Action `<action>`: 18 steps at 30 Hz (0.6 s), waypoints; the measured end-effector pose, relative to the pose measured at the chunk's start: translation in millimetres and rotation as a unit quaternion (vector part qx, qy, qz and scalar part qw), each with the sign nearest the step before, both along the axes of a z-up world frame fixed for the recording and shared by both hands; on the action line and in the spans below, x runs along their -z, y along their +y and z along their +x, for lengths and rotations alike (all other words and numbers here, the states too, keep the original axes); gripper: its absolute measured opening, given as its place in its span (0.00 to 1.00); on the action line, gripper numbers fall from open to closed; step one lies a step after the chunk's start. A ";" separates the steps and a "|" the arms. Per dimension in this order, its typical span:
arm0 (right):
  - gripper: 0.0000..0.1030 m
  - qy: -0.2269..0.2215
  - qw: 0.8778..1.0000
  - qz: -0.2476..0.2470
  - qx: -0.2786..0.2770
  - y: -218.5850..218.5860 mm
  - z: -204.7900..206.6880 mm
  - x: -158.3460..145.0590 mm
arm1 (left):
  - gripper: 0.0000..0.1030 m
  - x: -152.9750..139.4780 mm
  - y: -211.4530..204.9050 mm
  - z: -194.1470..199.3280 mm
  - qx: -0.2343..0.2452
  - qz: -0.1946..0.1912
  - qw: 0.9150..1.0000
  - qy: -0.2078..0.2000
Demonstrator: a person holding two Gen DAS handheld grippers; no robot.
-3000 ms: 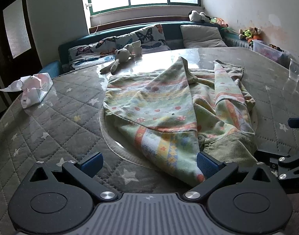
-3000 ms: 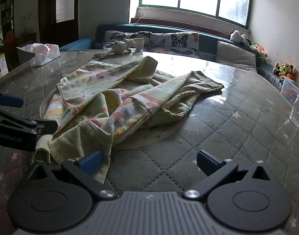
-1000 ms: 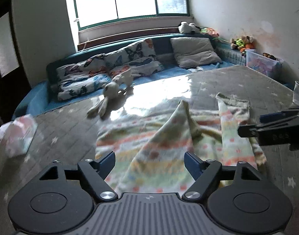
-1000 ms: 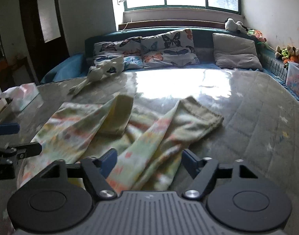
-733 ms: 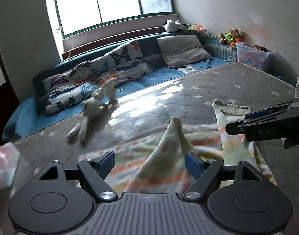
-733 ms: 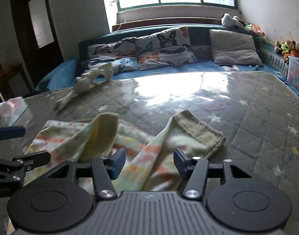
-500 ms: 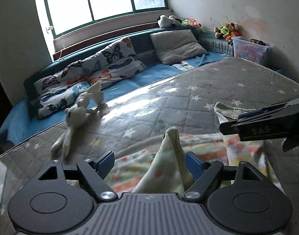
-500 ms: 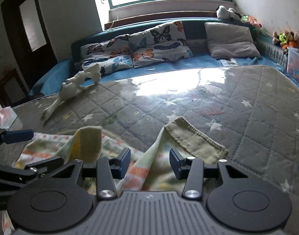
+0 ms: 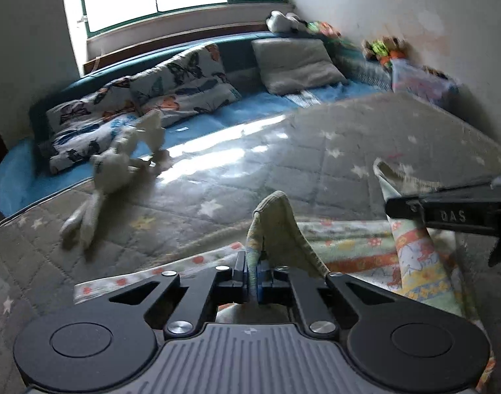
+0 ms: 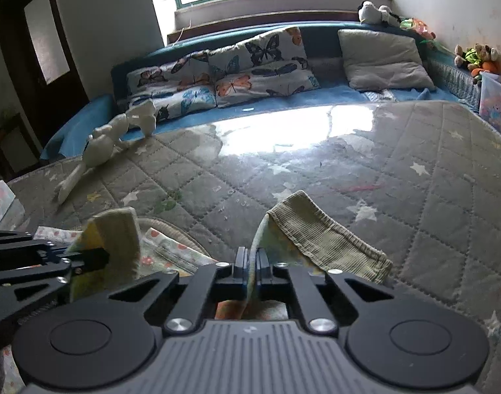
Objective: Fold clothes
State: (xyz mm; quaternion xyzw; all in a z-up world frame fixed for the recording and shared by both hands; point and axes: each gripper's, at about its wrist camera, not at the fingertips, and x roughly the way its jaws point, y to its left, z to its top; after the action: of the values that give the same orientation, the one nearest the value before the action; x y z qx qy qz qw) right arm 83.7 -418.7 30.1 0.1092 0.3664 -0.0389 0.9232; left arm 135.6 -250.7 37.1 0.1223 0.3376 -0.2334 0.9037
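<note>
Left tool [image 9: 253, 274] and right tool [image 10: 250, 271] angled down, each pinching a garment [image 9: 355, 246] cuff over the bench [image 10: 398, 177].

Both grippers [image 9: 252, 274] [image 10: 251, 271] advanced, jaws now clamped on garment [image 9: 283, 229] cuffs

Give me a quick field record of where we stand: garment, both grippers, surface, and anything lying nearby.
garment: patterned pyjama trousers, two leg ends raised
left gripper: shut on left leg cuff
right gripper: shut on right leg cuff
surface: quilted star-print table cover, glossy
nearby: white plush toy at far left edge, apart from the garment
background: butterfly pillows on blue bench
</note>
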 end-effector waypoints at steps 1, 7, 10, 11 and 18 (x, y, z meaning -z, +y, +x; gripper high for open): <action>0.03 -0.005 1.000 0.002 0.003 -0.8 -3.3 -2.6 | 0.05 -5.4 7.2 -2.4 -0.008 -0.010 1.000 -0.001; 0.03 -0.032 0.999 0.000 0.018 -10.8 -32.8 -22.8 | 0.05 -41.8 68.6 -24.1 -0.083 -0.057 0.994 -0.035; 0.03 -0.044 0.999 -0.003 0.030 -18.4 -52.1 -32.5 | 0.05 -57.2 110.0 -37.0 -0.130 -0.080 0.987 -0.051; 0.03 -0.048 0.998 -0.004 0.034 -21.2 -58.6 -35.3 | 0.05 -61.9 124.5 -41.6 -0.146 -0.088 0.984 -0.056; 0.03 -0.075 0.995 -0.026 0.062 -34.5 -107.1 -49.2 | 0.05 -80.6 221.2 -90.8 -0.244 -0.115 0.959 -0.089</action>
State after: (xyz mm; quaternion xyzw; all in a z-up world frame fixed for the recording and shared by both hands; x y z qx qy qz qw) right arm -23.5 -453.2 79.3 0.1102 0.2878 -0.0974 0.9463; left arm 44.7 -29.5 117.6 -0.0479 0.2468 -0.0312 0.9674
